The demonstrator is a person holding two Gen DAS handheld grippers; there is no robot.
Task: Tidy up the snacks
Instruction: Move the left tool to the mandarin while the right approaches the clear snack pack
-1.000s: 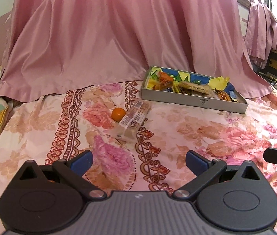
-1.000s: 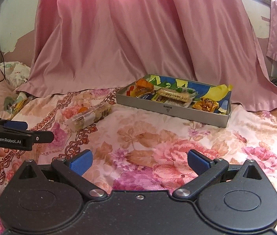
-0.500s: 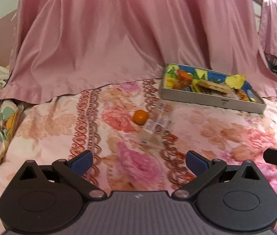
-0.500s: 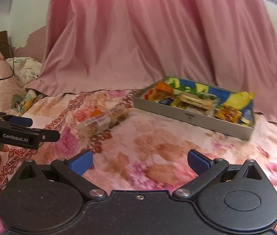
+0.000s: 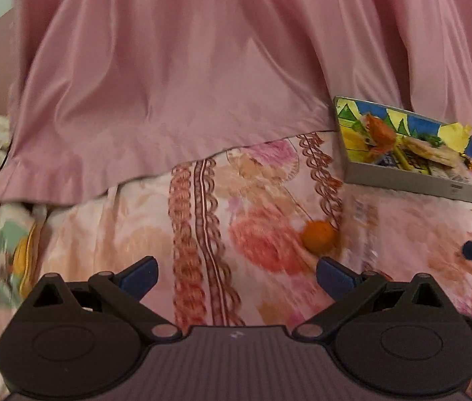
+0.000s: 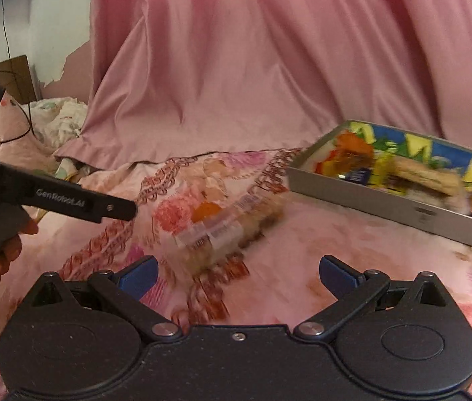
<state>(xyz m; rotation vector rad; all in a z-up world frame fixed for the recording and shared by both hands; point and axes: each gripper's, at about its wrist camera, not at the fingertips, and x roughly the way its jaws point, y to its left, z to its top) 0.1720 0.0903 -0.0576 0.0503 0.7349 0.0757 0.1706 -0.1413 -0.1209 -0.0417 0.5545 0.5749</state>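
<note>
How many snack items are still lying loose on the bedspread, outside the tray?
2: a small orange and, touching its right side, a clear-wrapped snack pack. Both lie left of the tray.

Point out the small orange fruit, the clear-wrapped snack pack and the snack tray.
orange fruit (image 5: 319, 236), left wrist view, its middle.
snack pack (image 6: 225, 234), right wrist view, label area.
snack tray (image 6: 386, 204), right wrist view, near grey wall.

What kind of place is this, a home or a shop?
Most likely a home bedroom. The snacks lie on a floral bedsheet, a pink satin curtain hangs behind, and crumpled bedding sits in the corner under a wall with peeling paint.
</note>
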